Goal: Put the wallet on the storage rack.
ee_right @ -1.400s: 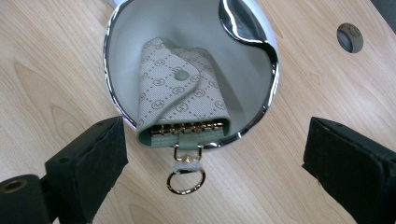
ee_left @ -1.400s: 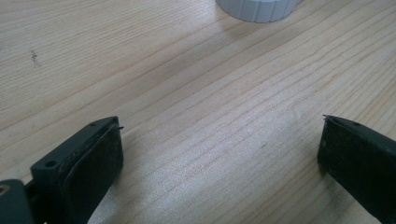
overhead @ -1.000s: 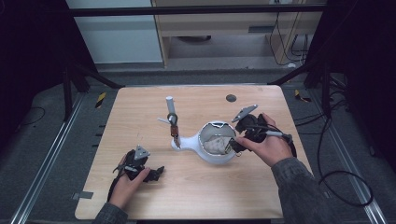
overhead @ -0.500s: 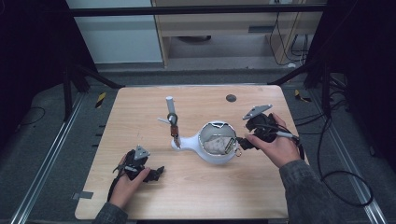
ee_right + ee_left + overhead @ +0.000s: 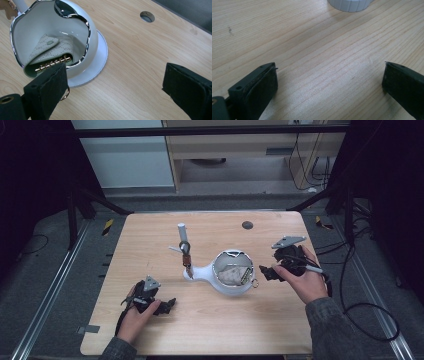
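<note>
A white dish (image 5: 227, 287) with a chrome rim and a side stem stands mid-table. In it lies a beige patterned key case (image 5: 231, 274) with gold hooks, seen close in the right gripper view as key case (image 5: 48, 51) inside the dish (image 5: 93, 37). A small metal ring (image 5: 255, 282) hangs at the dish's right side. My right gripper (image 5: 265, 272) sits just right of the dish; its jaws have just been opening and stand open with nothing between them (image 5: 115, 72). My left gripper (image 5: 169, 305) rests open on bare wood (image 5: 329, 65) at the front left.
A white post (image 5: 181, 231) with a brown item hanging by it (image 5: 186, 256) stands left of the dish. A round hole (image 5: 247, 225) pierces the table (image 5: 300, 330) at the back. Dark floor and metal rails surround the table.
My right gripper has drawn back from the dish's rim to the right and slightly toward the front. The key case stays in the dish. The left hand has not moved.
</note>
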`<action>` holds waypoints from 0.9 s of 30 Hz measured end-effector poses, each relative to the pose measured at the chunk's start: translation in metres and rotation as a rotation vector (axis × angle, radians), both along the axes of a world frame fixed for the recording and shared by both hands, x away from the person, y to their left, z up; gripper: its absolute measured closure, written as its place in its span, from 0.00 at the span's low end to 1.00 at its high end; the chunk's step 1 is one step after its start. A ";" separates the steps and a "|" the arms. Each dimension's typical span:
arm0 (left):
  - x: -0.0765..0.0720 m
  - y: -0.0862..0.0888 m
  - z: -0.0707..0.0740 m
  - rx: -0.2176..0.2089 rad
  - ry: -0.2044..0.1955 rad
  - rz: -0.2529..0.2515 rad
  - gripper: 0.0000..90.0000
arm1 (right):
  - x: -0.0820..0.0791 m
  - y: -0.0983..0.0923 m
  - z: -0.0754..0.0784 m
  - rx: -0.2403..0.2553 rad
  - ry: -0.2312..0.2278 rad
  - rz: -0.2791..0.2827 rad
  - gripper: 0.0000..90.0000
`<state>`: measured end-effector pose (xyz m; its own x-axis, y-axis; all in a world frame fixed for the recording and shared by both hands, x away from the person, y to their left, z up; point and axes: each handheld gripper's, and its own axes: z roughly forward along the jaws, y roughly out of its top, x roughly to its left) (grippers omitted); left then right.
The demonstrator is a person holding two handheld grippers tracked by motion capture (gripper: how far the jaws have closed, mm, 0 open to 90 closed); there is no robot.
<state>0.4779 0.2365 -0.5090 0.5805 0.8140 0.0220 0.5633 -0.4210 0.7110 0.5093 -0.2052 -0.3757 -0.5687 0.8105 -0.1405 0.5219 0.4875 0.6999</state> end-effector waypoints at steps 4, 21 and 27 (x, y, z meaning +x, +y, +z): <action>0.000 0.000 0.000 0.002 0.001 -0.002 0.00 | -0.001 -0.005 -0.005 0.029 -0.009 -0.018 0.06; 0.000 0.000 0.000 0.001 0.002 -0.003 0.00 | -0.012 -0.031 -0.027 0.105 -0.017 -0.116 0.06; 0.000 0.000 0.000 0.000 0.000 -0.003 0.00 | -0.014 -0.036 -0.039 0.124 0.002 -0.130 0.05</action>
